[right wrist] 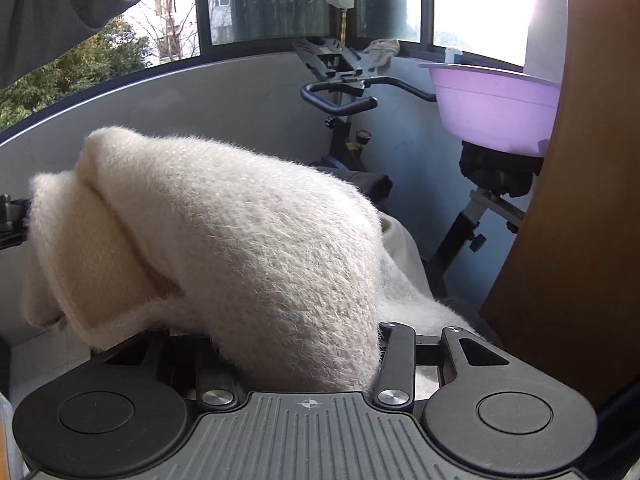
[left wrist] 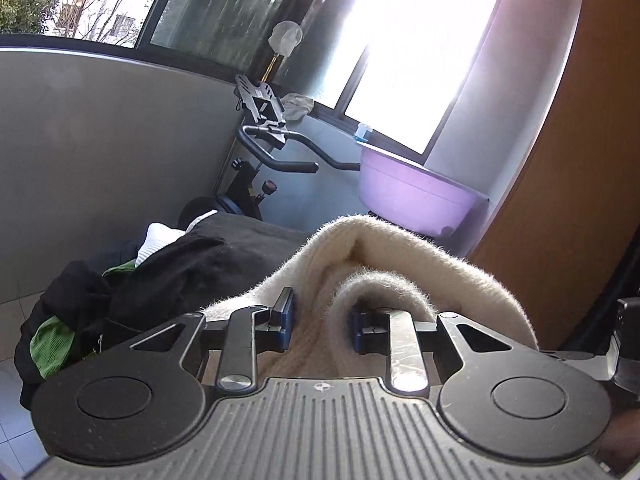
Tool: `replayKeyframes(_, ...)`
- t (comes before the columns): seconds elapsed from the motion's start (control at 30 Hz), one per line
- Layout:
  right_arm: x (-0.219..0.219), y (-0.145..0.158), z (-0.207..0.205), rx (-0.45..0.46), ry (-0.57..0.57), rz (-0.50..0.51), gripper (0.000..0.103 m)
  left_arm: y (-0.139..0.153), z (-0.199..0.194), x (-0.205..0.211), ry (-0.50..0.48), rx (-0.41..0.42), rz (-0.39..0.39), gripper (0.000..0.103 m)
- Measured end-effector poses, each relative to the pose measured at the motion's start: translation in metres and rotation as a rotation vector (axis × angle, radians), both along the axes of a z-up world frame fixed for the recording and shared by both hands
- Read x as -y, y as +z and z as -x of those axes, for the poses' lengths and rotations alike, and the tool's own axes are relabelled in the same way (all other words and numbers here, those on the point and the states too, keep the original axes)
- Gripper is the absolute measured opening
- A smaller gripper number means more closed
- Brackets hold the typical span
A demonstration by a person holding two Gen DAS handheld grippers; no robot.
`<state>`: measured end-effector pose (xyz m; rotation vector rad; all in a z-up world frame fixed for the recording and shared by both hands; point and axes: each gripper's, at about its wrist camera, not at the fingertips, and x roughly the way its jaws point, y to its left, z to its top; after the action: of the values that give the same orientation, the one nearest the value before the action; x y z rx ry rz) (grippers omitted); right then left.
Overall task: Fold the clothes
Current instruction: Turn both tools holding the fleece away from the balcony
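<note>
A fluffy cream sweater [left wrist: 400, 256] is held up in the air between both grippers. In the left wrist view, my left gripper [left wrist: 320, 320] has its blue pads [left wrist: 285, 312] pressed against a thick bunch of the knit, which fills the gap between them. In the right wrist view the sweater [right wrist: 248, 220] drapes over my right gripper [right wrist: 308, 352] and hides its fingers; the fabric rises straight out from between the jaws. The sweater stretches left to where part of the left gripper shows at the frame edge [right wrist: 10, 220].
A pile of black, green and white clothes [left wrist: 100, 300] lies low on the left. Behind stand an exercise bike [left wrist: 272, 160], a purple basin [left wrist: 412, 192] and a grey wall under windows. A wooden panel [left wrist: 560, 200] rises on the right. A grey sleeve [right wrist: 60, 4] hangs at top left.
</note>
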<state>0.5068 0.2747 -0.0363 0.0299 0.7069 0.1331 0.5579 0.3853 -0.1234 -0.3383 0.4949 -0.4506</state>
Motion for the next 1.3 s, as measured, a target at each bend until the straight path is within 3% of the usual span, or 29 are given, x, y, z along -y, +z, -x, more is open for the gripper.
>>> replayKeyframes(0.27, 0.017, 0.030, 0.020, 0.070, -0.033, -0.144, 0.039, 0.037, 0.010, 0.003, -0.024, 0.098, 0.052, 0.026)
replayKeyframes(0.5, 0.050, 0.056, 0.054, 0.194, -0.114, -0.237, 0.038, 0.057, 0.026, 0.012, -0.136, 0.150, 0.092, 0.026)
replayKeyframes(0.83, 0.082, 0.068, 0.121, 0.314, -0.325, -0.195, 0.038, 0.031, 0.040, 0.045, -0.425, 0.088, 0.142, 0.026)
replayKeyframes(1.1, 0.080, 0.054, 0.203, 0.308, -0.490, -0.060, 0.038, -0.005, 0.055, 0.091, -0.677, -0.028, 0.226, 0.026)
replayKeyframes(1.3, 0.102, 0.040, 0.272, 0.317, -0.622, -0.033, 0.038, -0.005, 0.093, 0.144, -0.819, -0.059, 0.161, 0.026)
